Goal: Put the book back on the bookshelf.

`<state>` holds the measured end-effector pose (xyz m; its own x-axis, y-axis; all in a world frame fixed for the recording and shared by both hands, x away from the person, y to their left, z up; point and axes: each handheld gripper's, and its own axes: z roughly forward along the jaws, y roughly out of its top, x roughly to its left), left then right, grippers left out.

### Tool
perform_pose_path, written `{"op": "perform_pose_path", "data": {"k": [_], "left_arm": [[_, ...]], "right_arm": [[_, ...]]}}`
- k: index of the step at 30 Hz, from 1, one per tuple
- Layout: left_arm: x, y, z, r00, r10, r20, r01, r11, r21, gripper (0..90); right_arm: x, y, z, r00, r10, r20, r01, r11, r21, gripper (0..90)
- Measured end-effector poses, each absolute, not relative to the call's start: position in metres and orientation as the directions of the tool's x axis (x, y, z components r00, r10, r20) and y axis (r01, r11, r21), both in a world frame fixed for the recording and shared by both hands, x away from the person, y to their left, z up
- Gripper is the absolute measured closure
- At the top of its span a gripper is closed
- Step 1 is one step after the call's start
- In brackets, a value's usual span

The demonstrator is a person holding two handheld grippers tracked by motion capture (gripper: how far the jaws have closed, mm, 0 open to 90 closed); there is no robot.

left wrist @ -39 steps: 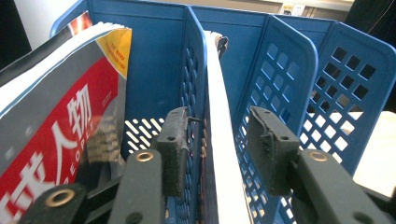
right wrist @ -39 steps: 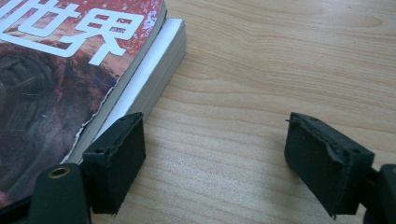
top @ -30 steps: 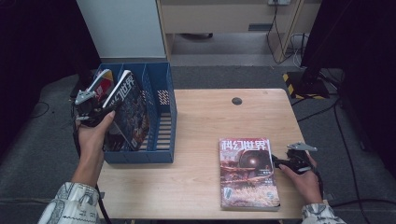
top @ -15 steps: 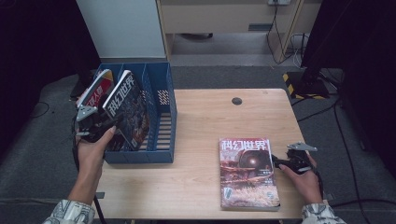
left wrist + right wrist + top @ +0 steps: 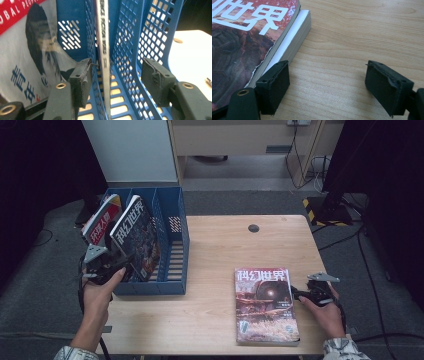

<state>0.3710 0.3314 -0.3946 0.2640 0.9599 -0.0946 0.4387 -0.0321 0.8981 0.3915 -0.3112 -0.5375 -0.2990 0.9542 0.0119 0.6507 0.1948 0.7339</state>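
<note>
While the left gripper sits at the near left corner of the blue file rack, its jaws stand apart with the thin magazine between them; they have just been opening wider, and in the left gripper view neither pad presses on the magazine's spine, which rises upright in the gap, closer to the left pad than to the right one. That magazine stands leaning in the rack's middle compartment, cover tilted toward the left, bottom down on the slatted floor. Another magazine with a red and white cover leans in the leftmost compartment, just beside it; its portrait cover shows at the left of the left gripper view. The perforated blue divider runs between the held-off spine and the right pad. Over on the right, the right gripper rests low at the right edge of the stack of magazines lying flat on the wooden table, near the front right part. Its jaws are apart and grip nothing: in the right gripper view the left pad sits just beside the stack's edge, whether touching cannot be told, and the right pad is over bare wood.
</note>
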Motion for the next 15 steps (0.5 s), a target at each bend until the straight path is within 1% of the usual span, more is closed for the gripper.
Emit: {"op": "perform_pose_path", "data": {"k": [8,15], "left_arm": [[0.357,0.330,-0.401,0.300,0.949,-0.095,0.445,-0.051,0.894,41.9],[0.352,0.323,-0.404,0.334,0.938,-0.096,0.447,-0.068,0.892,41.9]], "right_arm": [[0.392,-0.311,-0.537,-0.299,0.954,0.012,0.651,0.195,0.734,19.8],[0.392,-0.311,-0.538,-0.298,0.955,0.011,0.651,0.194,0.734,19.6]]}}
